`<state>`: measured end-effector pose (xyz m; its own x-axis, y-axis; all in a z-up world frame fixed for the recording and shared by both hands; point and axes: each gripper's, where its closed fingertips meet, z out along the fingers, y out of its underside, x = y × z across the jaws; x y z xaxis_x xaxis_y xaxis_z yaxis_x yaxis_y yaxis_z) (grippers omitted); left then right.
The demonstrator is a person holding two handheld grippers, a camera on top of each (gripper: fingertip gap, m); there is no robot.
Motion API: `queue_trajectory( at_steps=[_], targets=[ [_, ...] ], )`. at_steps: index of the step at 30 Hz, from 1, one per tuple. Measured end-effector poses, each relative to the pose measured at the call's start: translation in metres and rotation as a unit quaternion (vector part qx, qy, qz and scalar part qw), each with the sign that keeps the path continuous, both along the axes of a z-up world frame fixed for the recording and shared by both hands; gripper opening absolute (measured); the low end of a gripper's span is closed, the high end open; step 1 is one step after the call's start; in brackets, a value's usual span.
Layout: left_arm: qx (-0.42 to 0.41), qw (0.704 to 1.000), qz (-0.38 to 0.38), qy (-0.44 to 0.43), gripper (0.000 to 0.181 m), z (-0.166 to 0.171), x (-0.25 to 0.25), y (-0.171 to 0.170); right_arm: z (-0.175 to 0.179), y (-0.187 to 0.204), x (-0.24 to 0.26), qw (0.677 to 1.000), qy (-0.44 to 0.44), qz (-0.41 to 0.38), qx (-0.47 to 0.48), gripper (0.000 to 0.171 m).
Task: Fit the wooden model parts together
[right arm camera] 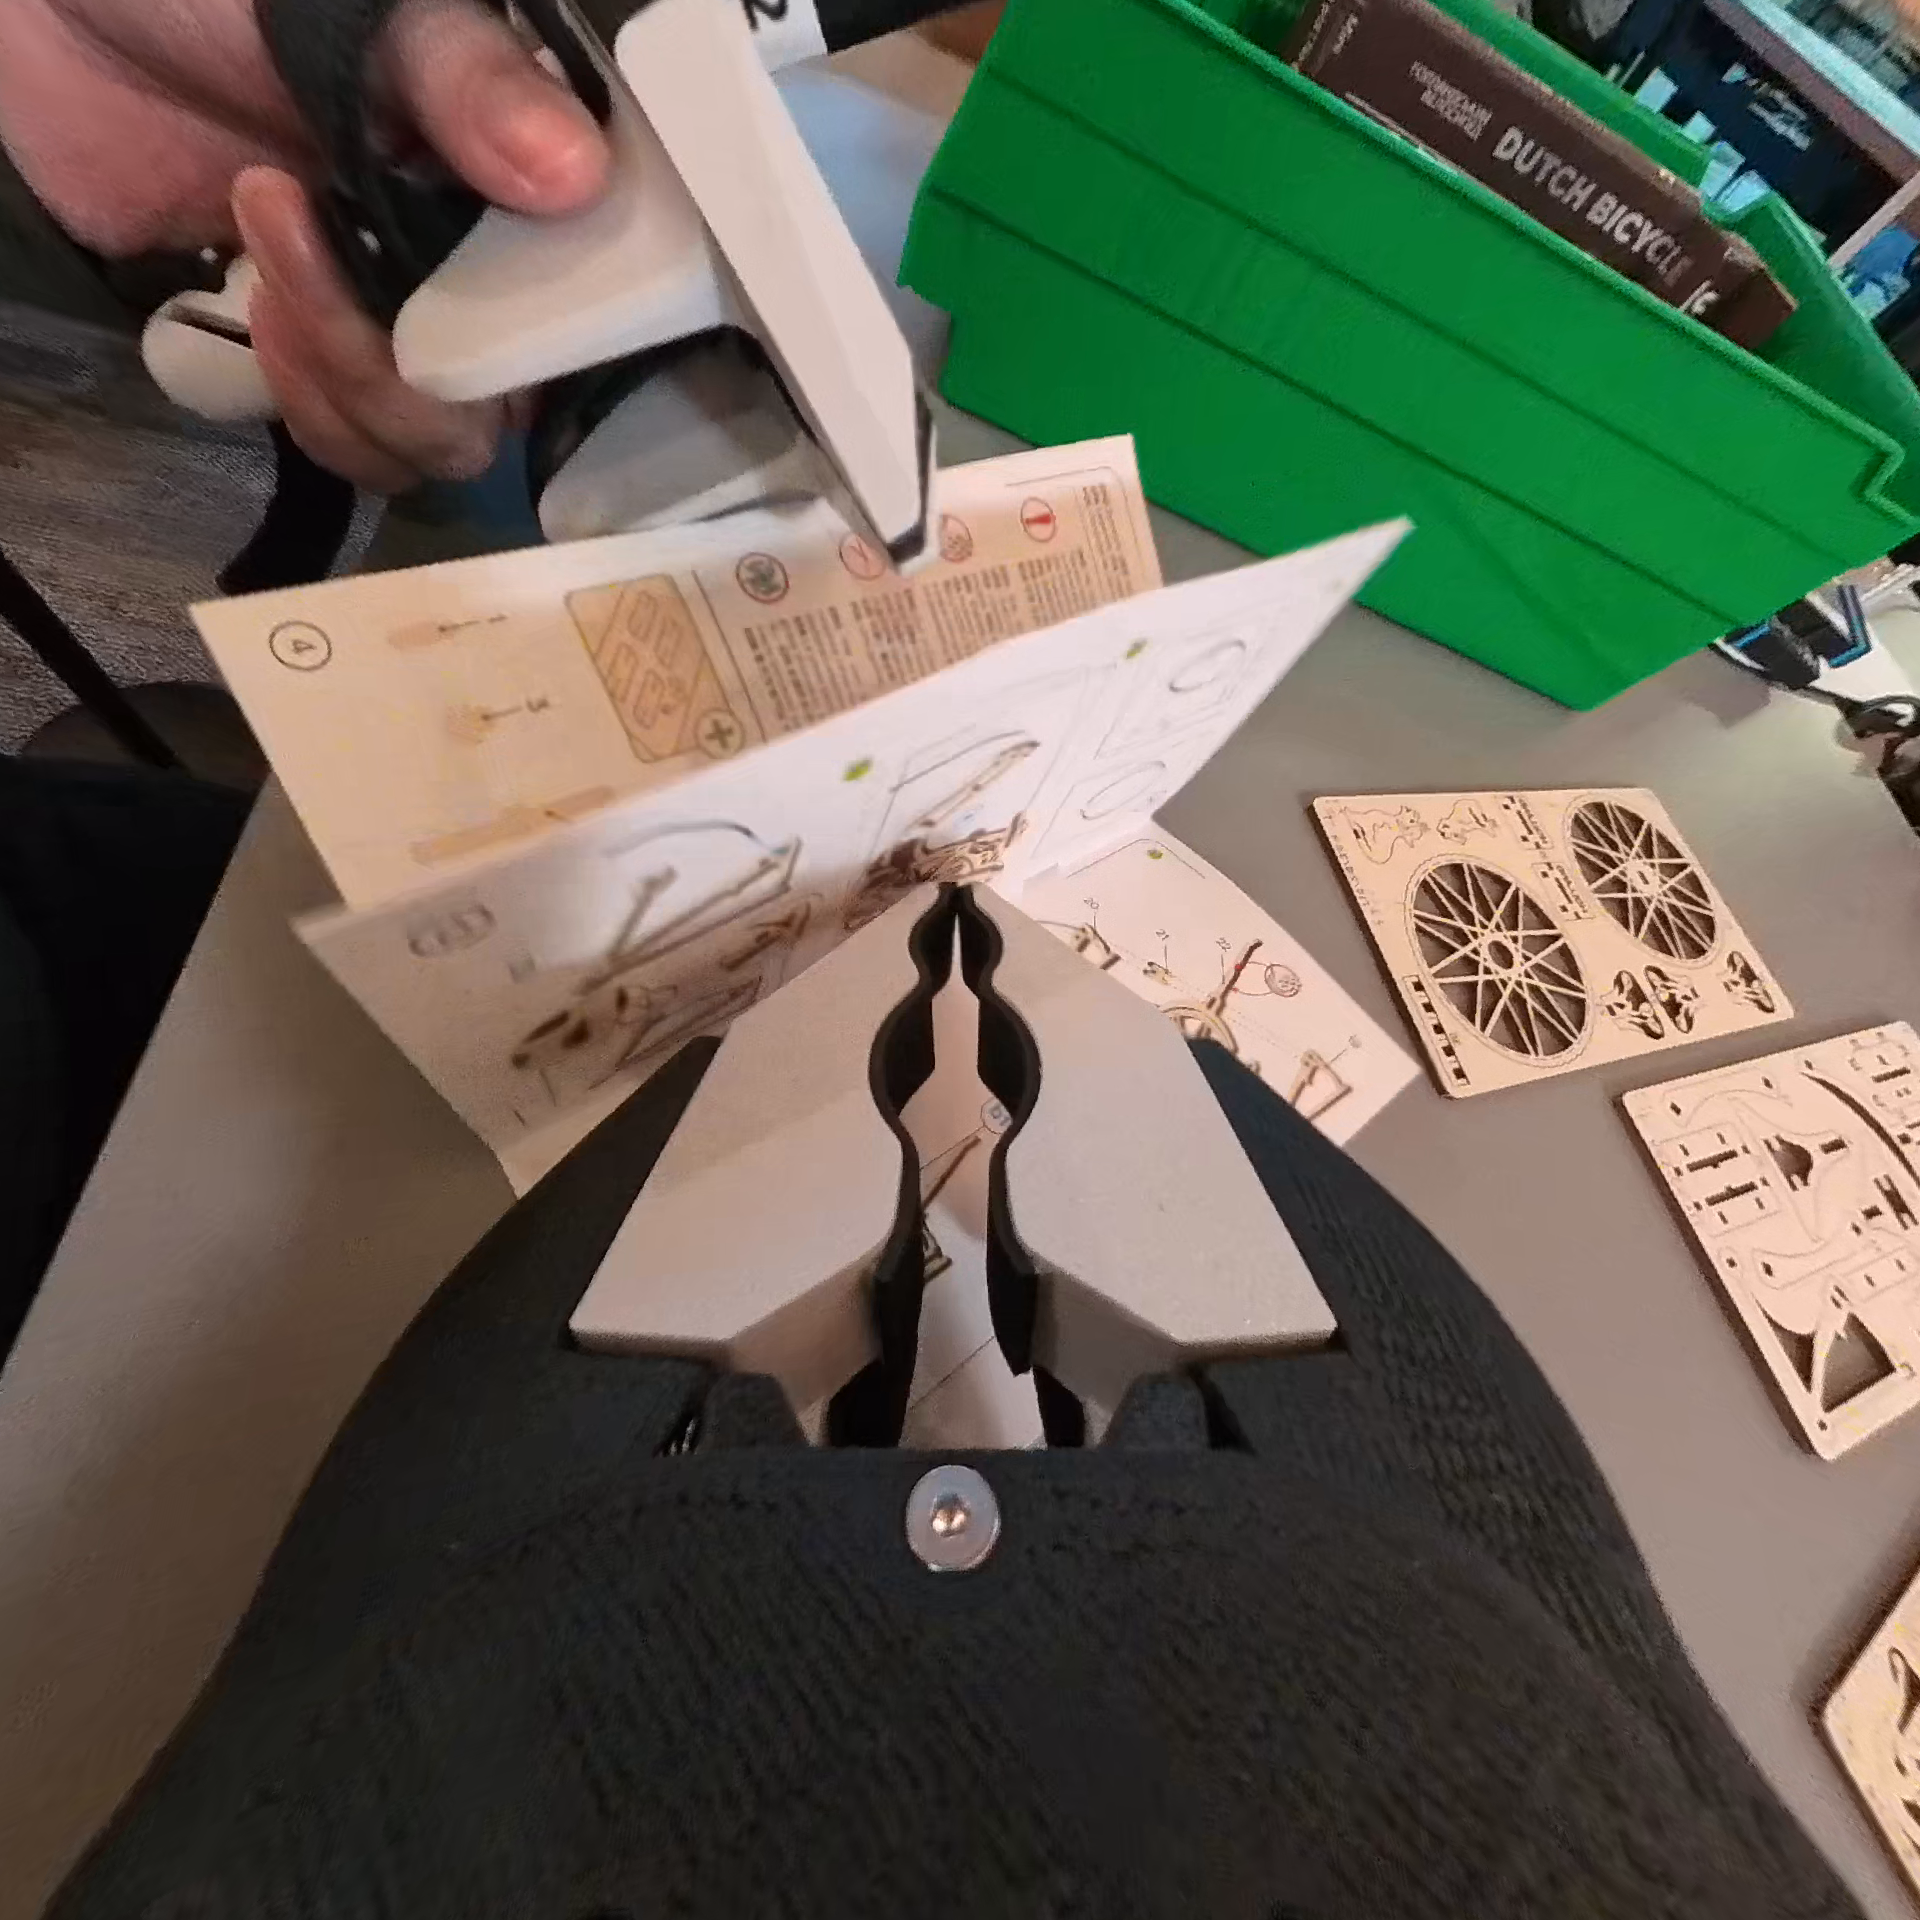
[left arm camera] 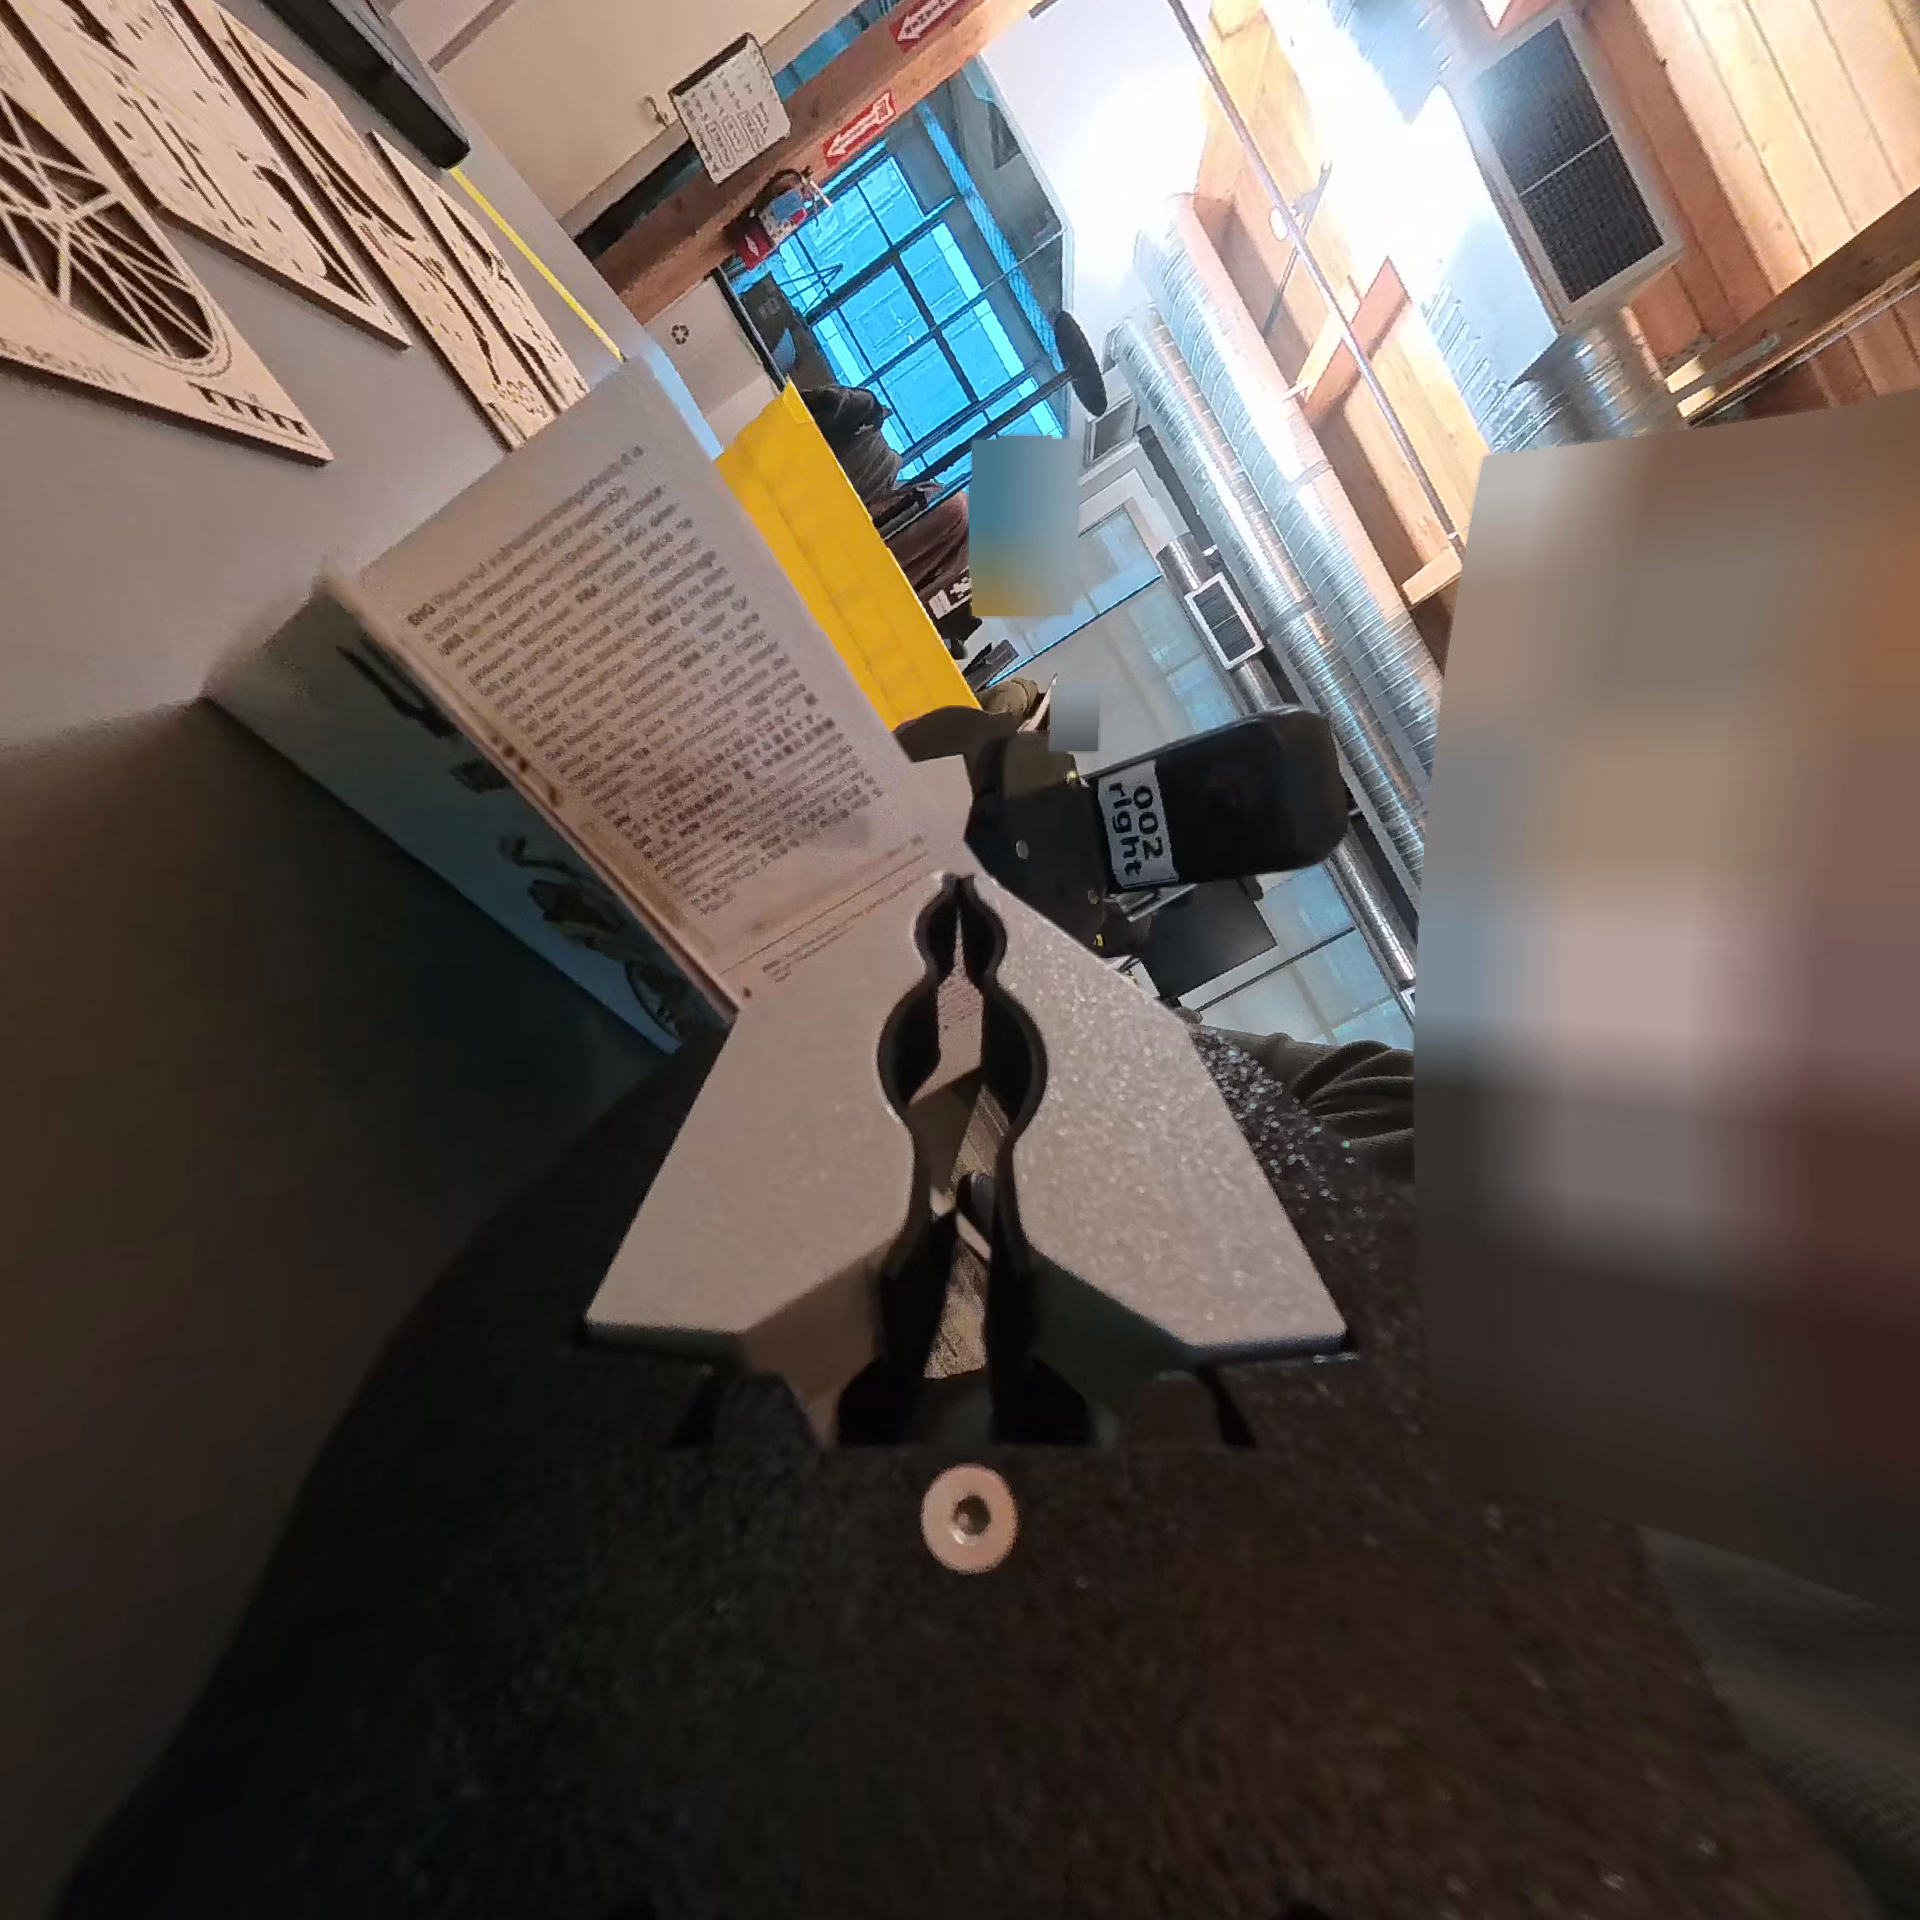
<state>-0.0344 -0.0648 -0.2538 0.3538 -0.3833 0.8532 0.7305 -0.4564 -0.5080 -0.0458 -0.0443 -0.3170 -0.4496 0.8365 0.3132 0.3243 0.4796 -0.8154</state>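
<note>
- Left claw (right arm camera: 902,545) pinching instruction booklet (right arm camera: 665,665) top edge; right claw (right arm camera: 956,904) closed on a middle page
- Wooden part sheets (right arm camera: 1548,945) flat on tabletop (right arm camera: 1507,1195), untouched; worth parting pages gently, avoiding tears

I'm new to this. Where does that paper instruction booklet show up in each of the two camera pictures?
Left wrist view: the instruction booklet stands on edge left of centre, a text page facing the camera, its lower edge at the left gripper tips.
Right wrist view: it fans open across the centre, pinched by the right gripper, with the left gripper on its far page.
Shared landmark: the wooden sheet with spoked wheels on the grey table.
</note>
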Motion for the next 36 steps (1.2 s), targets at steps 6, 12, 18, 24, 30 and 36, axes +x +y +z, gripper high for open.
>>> queue_trajectory(
  at_steps=[6, 12, 18, 24, 30, 36],
  targets=[
    [-0.003, 1.000, -0.002, -0.006, 0.008, 0.000, 0.001, -0.001, 0.010, 0.001, 0.001, 0.999, 0.031, -0.002, -0.013, 0.000],
    [0.001, 1.000, -0.017, -0.018, 0.027, 0.007, 0.009, -0.001, 0.032, -0.011, 0.007, 0.994, 0.104, 0.036, -0.030, 0.000],
    [-0.004, 1.000, -0.021, -0.020, 0.025, 0.004, 0.010, 0.001, 0.029, -0.019, 0.010, 0.992, 0.116, 0.056, 0.007, 0.000],
    [-0.022, 1.000, -0.010, 0.011, 0.029, -0.003, 0.008, 0.000, 0.036, -0.019, 0.011, 0.987, 0.148, 0.056, 0.015, 0.000],
    [-0.023, 0.999, -0.003, 0.039, 0.026, 0.000, 0.004, -0.004, 0.033, -0.023, 0.011, 0.986, 0.148, 0.064, 0.031, 0.000],
    [-0.035, 0.999, -0.004, 0.036, 0.023, -0.006, 0.003, -0.003, 0.033, -0.023, 0.011, 0.986, 0.149, 0.064, 0.033, 0.000]
  ],
)
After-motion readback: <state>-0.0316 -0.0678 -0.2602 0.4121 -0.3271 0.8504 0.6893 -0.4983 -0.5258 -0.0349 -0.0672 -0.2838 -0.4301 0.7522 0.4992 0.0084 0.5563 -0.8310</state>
